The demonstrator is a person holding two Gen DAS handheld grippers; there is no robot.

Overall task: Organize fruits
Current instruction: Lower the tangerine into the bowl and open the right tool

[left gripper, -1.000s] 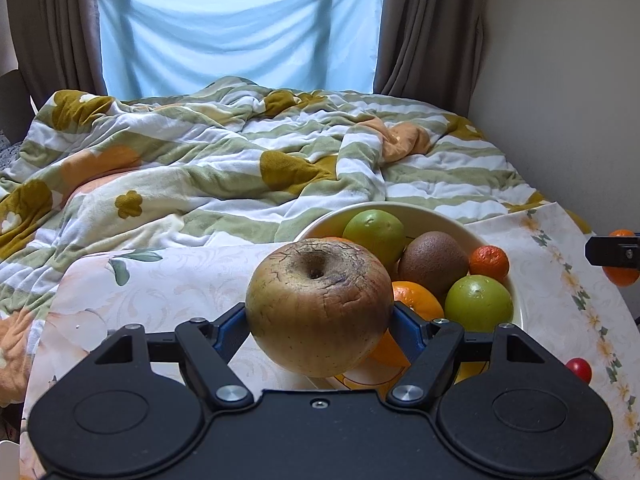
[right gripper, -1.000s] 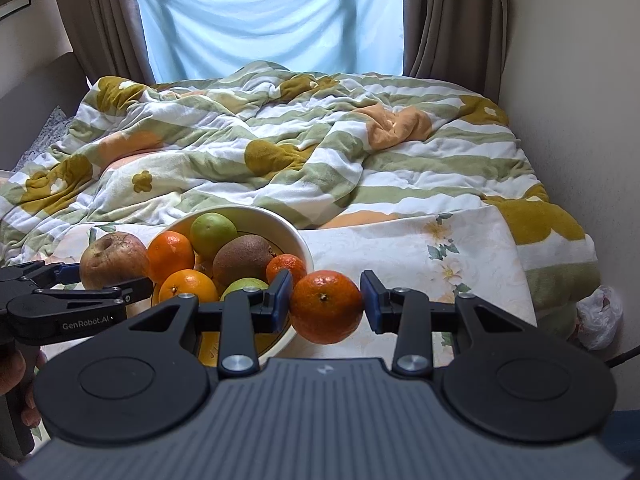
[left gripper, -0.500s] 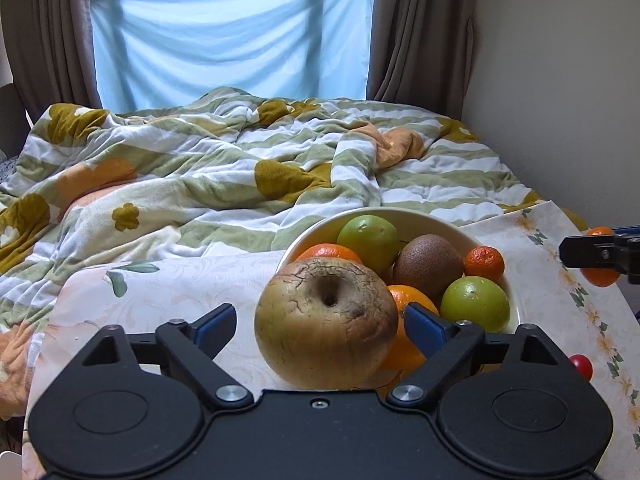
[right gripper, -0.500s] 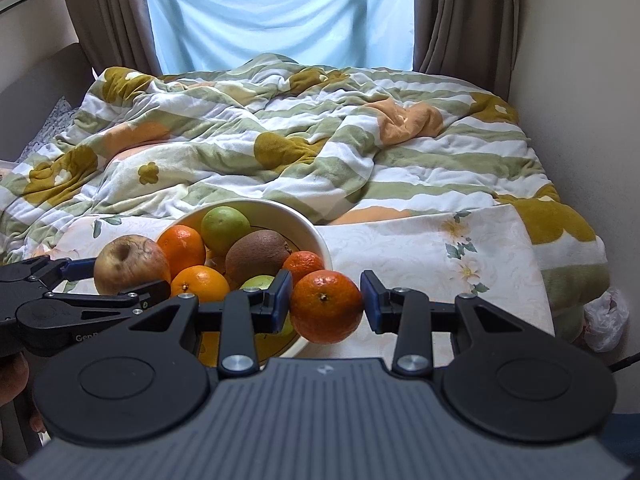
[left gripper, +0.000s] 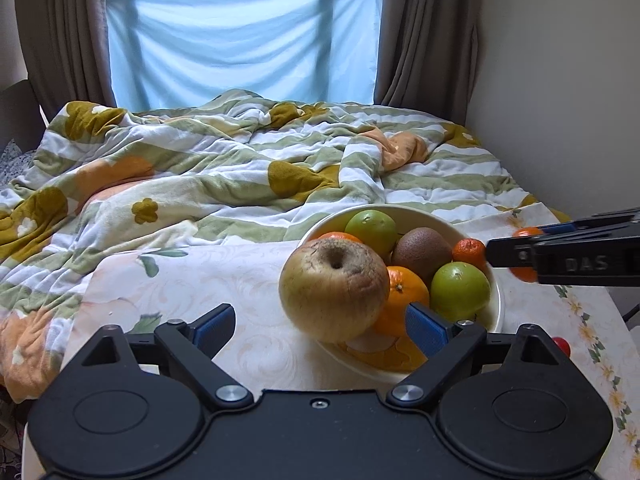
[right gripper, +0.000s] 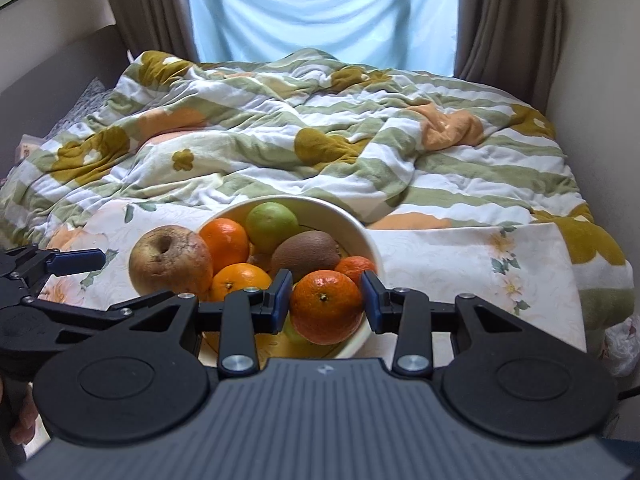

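Note:
A cream bowl (left gripper: 496, 292) (right gripper: 360, 224) on the floral-cloth table holds oranges, two green fruits, a kiwi (left gripper: 421, 250) (right gripper: 310, 255) and a small tangerine. A wrinkled brown apple (left gripper: 334, 290) (right gripper: 170, 265) rests on the bowl's near-left rim. My left gripper (left gripper: 320, 326) is open, its jaws wide apart and clear of the apple. My right gripper (right gripper: 325, 304) is shut on an orange mandarin (right gripper: 326, 306), held over the bowl's near-right edge; it also shows in the left wrist view (left gripper: 524, 254).
A rumpled striped blanket (left gripper: 240, 172) covers the bed behind the table. A small red fruit (left gripper: 562, 346) lies on the cloth right of the bowl. A wall stands close on the right. A white bag (right gripper: 622, 344) lies by the table's right side.
My left gripper has opened and let go of the apple, which now rests on the bowl's rim. My right gripper has carried the mandarin leftward over the bowl.

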